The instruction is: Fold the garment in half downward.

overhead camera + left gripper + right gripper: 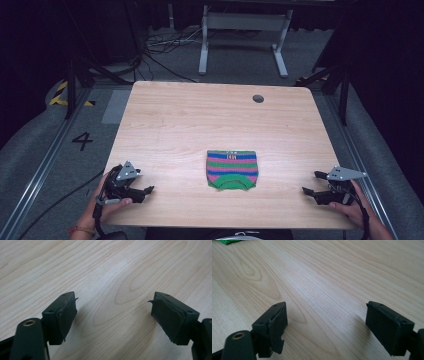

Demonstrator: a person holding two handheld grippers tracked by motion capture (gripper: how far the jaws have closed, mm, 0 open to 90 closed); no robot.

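Observation:
A small folded knit garment (232, 170) with green, pink and blue stripes lies flat on the wooden table (200, 115), near the front middle. My left gripper (146, 192) rests low at the table's front left corner, jaws wide apart, pointing right toward the garment. In the left gripper view the gripper (113, 303) stands open over bare wood. My right gripper (311, 182) is at the front right corner, pointing left, also open. The right gripper view has the gripper (326, 308) open with nothing between the jaws, and a green edge of the garment (227, 241) at the top left corner.
A round grey cable hole (258, 98) sits near the table's far right edge. Beyond the table stand a white desk frame (243, 30) and loose cables (160, 50) on the grey floor. A "4" (82, 140) is marked on the floor at left.

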